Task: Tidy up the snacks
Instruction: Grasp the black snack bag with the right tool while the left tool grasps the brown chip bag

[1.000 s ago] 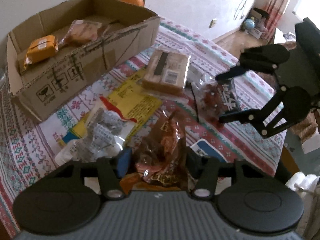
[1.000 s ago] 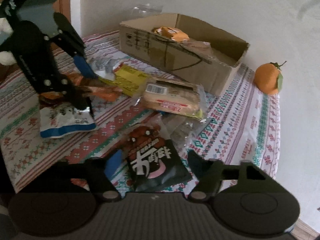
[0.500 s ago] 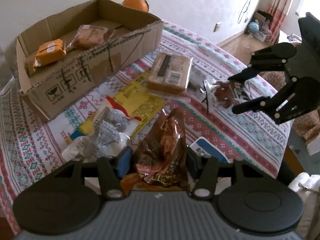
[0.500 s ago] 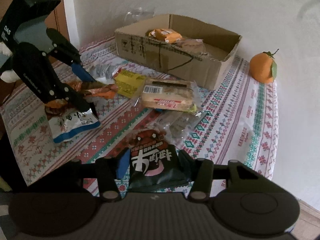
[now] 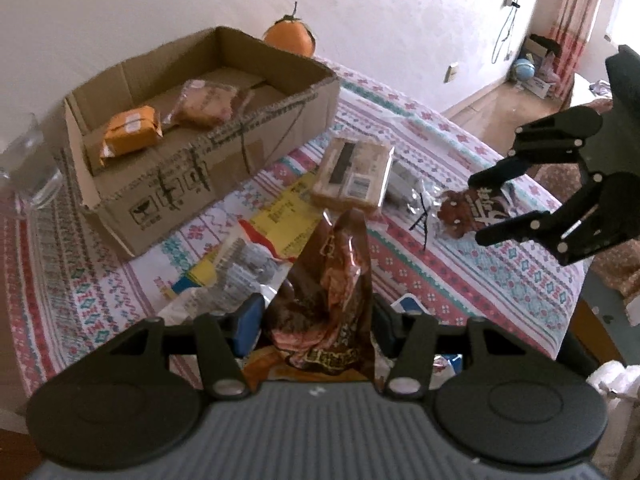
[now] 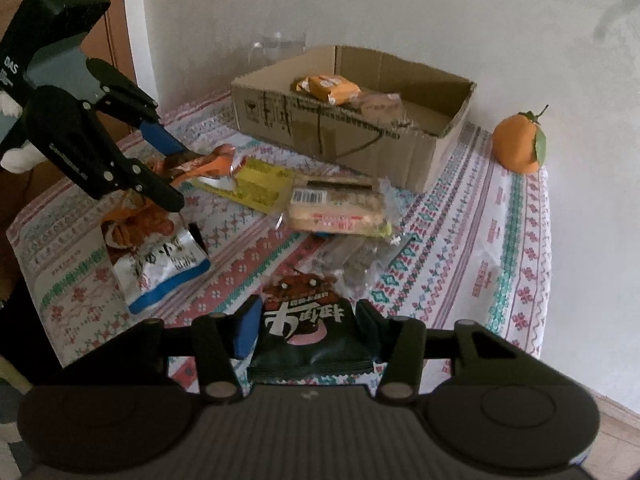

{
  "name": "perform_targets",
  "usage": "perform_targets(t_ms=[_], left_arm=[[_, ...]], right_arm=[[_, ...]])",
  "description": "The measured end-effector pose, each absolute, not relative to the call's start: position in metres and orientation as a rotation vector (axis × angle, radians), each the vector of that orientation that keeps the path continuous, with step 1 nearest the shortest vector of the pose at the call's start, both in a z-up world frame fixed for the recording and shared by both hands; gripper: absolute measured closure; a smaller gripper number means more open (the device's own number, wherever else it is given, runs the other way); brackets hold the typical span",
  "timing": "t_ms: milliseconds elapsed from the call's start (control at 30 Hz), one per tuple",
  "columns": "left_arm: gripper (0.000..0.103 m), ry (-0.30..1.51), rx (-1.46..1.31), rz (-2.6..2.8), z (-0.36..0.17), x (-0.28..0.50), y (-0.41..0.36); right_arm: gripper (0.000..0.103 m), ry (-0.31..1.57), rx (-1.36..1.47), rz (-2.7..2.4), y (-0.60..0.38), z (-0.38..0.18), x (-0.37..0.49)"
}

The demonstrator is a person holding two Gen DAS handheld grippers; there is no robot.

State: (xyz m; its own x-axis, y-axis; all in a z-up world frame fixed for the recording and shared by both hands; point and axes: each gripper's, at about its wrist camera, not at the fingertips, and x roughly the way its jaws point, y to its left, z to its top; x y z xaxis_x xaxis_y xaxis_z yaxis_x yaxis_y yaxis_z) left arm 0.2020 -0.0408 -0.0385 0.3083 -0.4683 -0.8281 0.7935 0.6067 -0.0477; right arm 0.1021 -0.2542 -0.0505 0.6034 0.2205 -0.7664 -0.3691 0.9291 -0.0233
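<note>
My left gripper point(image 5: 316, 308) is shut on a brown and orange snack bag point(image 5: 332, 272), held a little above the patterned tablecloth. The right wrist view shows that gripper point(image 6: 176, 174) at the left, the bag's crinkled end point(image 6: 208, 162) sticking out of it. My right gripper point(image 6: 308, 312) is shut on a black snack packet point(image 6: 308, 332) with white characters, both pads pressing its sides. In the left wrist view, the right gripper point(image 5: 480, 208) holds it at the far right. An open cardboard box point(image 5: 192, 168) stands at the back with an orange packet point(image 5: 130, 132) and a clear-wrapped pastry point(image 5: 204, 104) inside.
On the cloth lie a wrapped bread pack point(image 6: 340, 208), a yellow packet point(image 5: 288, 216), a white and blue bag point(image 6: 160, 268) and clear wrappers. An orange fruit point(image 6: 518, 144) sits by the wall, right of the box. A glass jug point(image 5: 28, 172) stands beyond the box's other end.
The right gripper's jaws closed onto the black packet and raised it off the cloth. The left gripper rose with its brown bag, and the box shows more fully.
</note>
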Motion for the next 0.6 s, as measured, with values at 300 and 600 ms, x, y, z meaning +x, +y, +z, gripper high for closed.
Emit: perform_targets(t_ms=[300, 600], left_arm=[[0.047, 0.920, 0.402, -0.840, -0.030, 0.196, -0.036], [0.047, 0.947, 0.410, -0.858, -0.039, 0.194, -0.039]], right_arm=[[0.044, 0.818, -0.207, 0.368, -0.250, -0.028, 0.108], [0.036, 0.934, -0.229, 0.376, -0.248, -0.071, 0.108]])
